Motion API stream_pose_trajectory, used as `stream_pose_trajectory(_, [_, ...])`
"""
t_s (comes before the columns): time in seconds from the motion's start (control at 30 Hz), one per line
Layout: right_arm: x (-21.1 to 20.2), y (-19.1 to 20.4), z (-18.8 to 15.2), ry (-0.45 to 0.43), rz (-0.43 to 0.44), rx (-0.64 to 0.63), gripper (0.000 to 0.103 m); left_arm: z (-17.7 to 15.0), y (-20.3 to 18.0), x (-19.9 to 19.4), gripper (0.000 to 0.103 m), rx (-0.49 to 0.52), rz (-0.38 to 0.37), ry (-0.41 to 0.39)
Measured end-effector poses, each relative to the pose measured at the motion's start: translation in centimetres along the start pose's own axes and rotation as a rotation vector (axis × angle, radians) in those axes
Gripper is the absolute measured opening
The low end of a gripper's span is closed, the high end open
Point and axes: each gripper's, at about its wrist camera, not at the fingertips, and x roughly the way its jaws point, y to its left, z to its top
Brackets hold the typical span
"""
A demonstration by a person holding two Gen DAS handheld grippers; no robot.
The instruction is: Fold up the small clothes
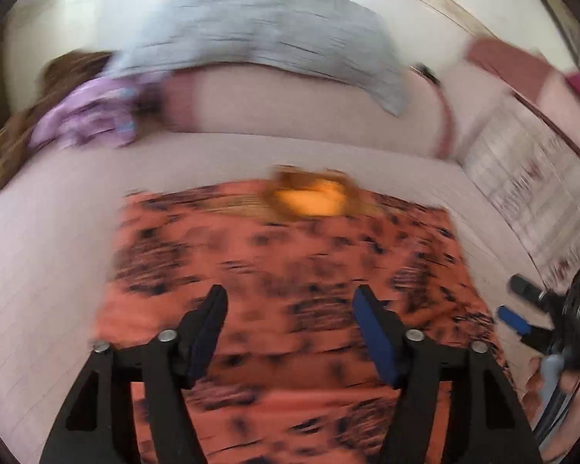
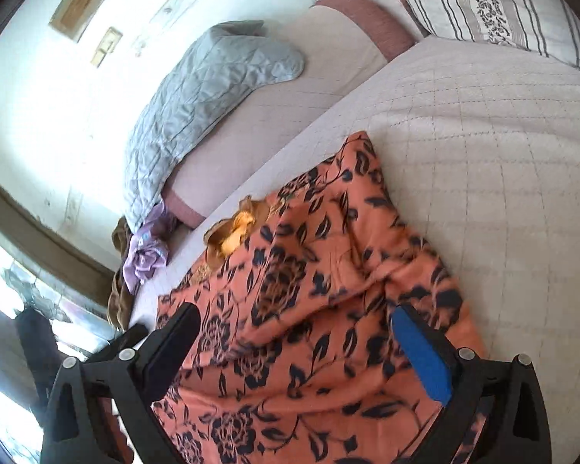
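An orange garment with a dark floral print lies spread on the pale quilted bed, its yellow-lined neck opening at the far end. My left gripper is open and empty just above the garment's near part; this view is motion-blurred. In the right wrist view the same garment lies rumpled, its neck opening to the upper left. My right gripper is open and empty over its lower part. The right gripper also shows at the right edge of the left wrist view.
A grey quilted blanket lies on a long bolster at the far side. A purple cloth and brown fabric are bunched at the bed's end. A striped pillow sits at the upper right.
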Motion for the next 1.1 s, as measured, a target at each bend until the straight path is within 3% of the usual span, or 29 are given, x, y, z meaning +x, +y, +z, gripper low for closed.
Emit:
stream_pose_trajectory(0.1, [2.0,0.6,2.1,0.017,0.017,0.018,0.101,-1.7,5.3,-0.9,0.073,-0.092,0.081,-0.018])
stream_pose_trajectory(0.2, [5.3,1.8,3.7,0.046,-0.131,-0.030,0.100,-3.1,9.4,-0.2,0.073,-0.165,0.124,0.011])
stream_pose_trajectory(0.33, [10.1,4.7,3.9,0.156,-0.376,-0.289,0.095,-4.1,13.1,1.2,0.073,-0.227,0.151,0.030])
stream_pose_trajectory(0.37, [11.8,4.9,3.5,0.216,-0.447,-0.337,0.087,-4.3,13.6,1.6,0.073,-0.237,0.155,0.036])
stream_pose_trajectory(0.4, [12.8,4.9,3.1,0.264,-0.480,-0.363,0.049,-4.4,14.0,2.1,0.073,-0.244,0.156,0.044])
stream_pose_trajectory(0.43, [13.5,5.1,2.7,0.299,-0.507,-0.396,0.030,-4.7,14.6,2.5,0.073,-0.250,0.154,0.055])
stream_pose_trajectory(0.5, [13.6,6.9,2.4,0.305,-0.525,-0.485,0.015,-4.9,15.1,2.7,0.073,-0.258,0.152,0.052])
stream_pose_trajectory(0.57, [12.6,9.4,2.5,0.257,-0.543,-0.582,0.015,-4.7,15.7,2.2,0.073,-0.263,0.152,0.031])
stream_pose_trajectory(0.63, [10.3,12.3,3.6,0.147,-0.538,-0.653,0.015,-4.2,15.9,1.6,0.073,-0.272,0.149,0.009])
stream_pose_trajectory(0.77, [6.9,13.3,6.2,-0.032,-0.539,-0.631,0.019,-2.4,15.3,1.4,0.073,-0.273,0.133,-0.035])
stream_pose_trajectory(0.8, [7.7,12.3,6.3,-0.020,-0.539,-0.608,0.028,-1.9,14.9,1.8,0.073,-0.265,0.128,-0.034])
stream_pose_trajectory(0.87, [11.4,7.5,5.6,0.157,-0.561,-0.519,0.059,-0.9,13.5,3.2,0.073,-0.228,0.123,-0.004])
stream_pose_trajectory(0.9, [12.8,4.8,5.0,0.253,-0.590,-0.453,0.065,-0.6,12.9,4.0,0.075,-0.199,0.118,0.011])
stream_pose_trajectory(0.93, [12.9,2.7,4.3,0.277,-0.569,-0.377,0.065,-0.4,12.2,5.2,0.076,-0.158,0.127,0.035])
stream_pose_trajectory(1.03, [9.8,2.0,4.3,0.148,-0.512,-0.288,0.069,-0.6,10.9,9.1,0.076,-0.050,0.228,0.143])
stream_pose_trajectory(1.1, [8.4,3.2,5.0,0.085,-0.449,-0.280,0.069,-1.0,10.7,10.2,0.087,-0.016,0.263,0.137])
